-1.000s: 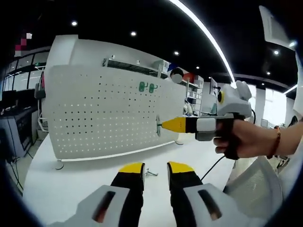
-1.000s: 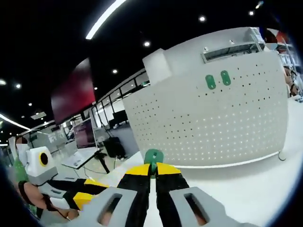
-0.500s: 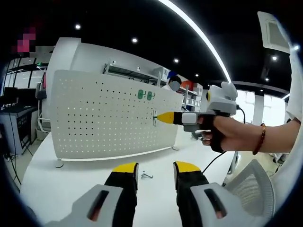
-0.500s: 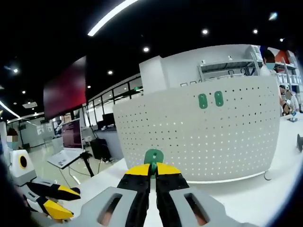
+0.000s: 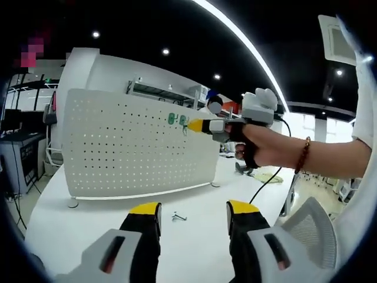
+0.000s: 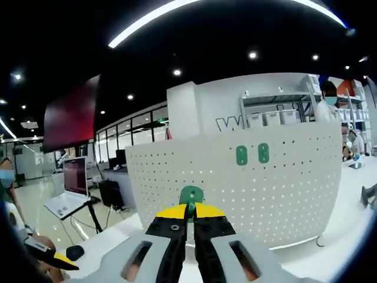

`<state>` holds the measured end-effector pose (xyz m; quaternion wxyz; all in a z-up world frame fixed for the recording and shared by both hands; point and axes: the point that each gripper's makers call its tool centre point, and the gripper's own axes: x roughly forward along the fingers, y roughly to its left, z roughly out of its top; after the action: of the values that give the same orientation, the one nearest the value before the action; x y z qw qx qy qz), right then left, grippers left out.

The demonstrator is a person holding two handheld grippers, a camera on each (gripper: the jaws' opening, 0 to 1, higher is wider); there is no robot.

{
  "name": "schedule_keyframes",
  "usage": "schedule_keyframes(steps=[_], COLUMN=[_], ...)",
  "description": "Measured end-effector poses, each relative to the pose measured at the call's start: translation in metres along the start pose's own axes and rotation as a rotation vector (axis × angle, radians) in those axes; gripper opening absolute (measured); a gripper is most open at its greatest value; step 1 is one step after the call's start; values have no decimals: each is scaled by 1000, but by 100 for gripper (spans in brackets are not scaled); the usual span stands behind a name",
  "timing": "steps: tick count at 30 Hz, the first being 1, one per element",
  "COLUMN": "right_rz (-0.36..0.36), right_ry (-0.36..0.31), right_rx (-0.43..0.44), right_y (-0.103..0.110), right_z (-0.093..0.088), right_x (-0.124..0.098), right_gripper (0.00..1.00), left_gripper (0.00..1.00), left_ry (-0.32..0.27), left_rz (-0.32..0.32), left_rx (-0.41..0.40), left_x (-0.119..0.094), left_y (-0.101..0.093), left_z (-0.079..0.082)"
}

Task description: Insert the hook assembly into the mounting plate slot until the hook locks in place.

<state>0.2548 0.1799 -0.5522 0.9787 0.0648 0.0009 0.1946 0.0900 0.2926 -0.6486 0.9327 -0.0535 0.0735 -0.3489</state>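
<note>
A white perforated mounting plate (image 5: 135, 147) (image 6: 247, 183) stands upright on the white table, with two green hooks (image 5: 176, 119) (image 6: 250, 154) fixed near its top. My right gripper (image 6: 189, 212) is shut on a green hook assembly (image 6: 191, 195), whose rounded top rises above the yellow fingertips. In the left gripper view that gripper (image 5: 194, 125) is held by a hand just beside the two green hooks at the plate's upper right. My left gripper (image 5: 191, 211) is open low over the table with nothing between its fingers.
A small metal hook piece (image 5: 178, 217) lies on the white table (image 5: 88, 230) in front of the plate. A mesh office chair (image 5: 312, 230) stands at the right. A laptop on a stand (image 6: 69, 197) and shelving (image 6: 283, 115) lie beyond the plate.
The right gripper has risen with the green hook assembly from the plate's mid-height to near the two green hooks. My left gripper's fingers have spread wider.
</note>
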Motion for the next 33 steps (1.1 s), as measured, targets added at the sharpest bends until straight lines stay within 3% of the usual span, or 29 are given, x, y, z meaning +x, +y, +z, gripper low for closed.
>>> schedule_keyframes(steps=[10, 14, 23, 33], right_rz=[-26, -33, -68, -98], right_ry=[-16, -10, -15, -19], right_rx=[-80, -110, -142, -160], right_y=[3, 3, -6, -15], right_z=[16, 18, 21, 28], right_x=[21, 33, 48, 64], right_gripper=[2, 2, 2, 2], left_gripper=[55, 60, 63, 68], left_ry=[8, -10, -9, -21], left_rz=[9, 9, 14, -33], left_rx=[21, -2, 8, 11], left_x=[-2, -4, -7, 0], left_y=[4, 8, 15, 18], left_z=[0, 2, 3, 6])
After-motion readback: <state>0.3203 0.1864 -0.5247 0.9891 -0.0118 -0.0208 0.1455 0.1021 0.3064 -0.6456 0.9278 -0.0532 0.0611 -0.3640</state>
